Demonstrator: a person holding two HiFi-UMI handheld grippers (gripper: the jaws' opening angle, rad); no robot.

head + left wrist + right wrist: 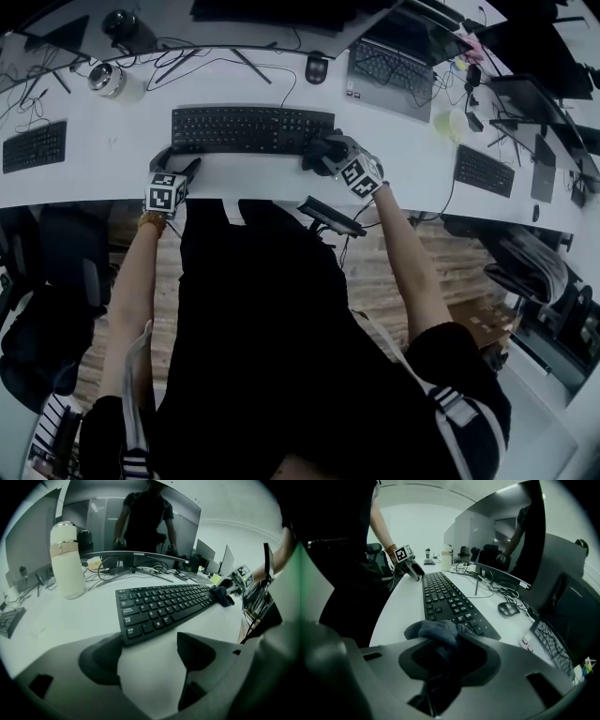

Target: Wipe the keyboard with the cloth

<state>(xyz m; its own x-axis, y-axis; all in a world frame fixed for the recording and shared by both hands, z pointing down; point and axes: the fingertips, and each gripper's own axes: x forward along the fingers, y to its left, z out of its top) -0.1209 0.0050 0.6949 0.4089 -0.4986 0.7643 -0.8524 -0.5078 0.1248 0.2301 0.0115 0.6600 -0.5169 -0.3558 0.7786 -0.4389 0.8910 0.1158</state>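
Note:
A black keyboard (251, 128) lies across the white desk (103, 169). My right gripper (325, 153) is at its right end, shut on a dark crumpled cloth (439, 631). The cloth bulges out between the jaws and rests by the keyboard's (447, 599) near corner. My left gripper (176, 174) is at the keyboard's front left corner. In the left gripper view its jaws stand open over bare desk, the keyboard's (164, 606) corner beside the left jaw. From there the cloth (221, 595) and the right gripper (230, 587) show at the keyboard's far end.
A white bottle (67, 559) stands left of the keyboard, and a curved monitor (136, 522) on a stand behind it. A mouse (317, 67), cables, a laptop (392, 66) and two further keyboards (34, 145) (484, 170) also lie on the desk. The desk's front edge runs just behind both grippers.

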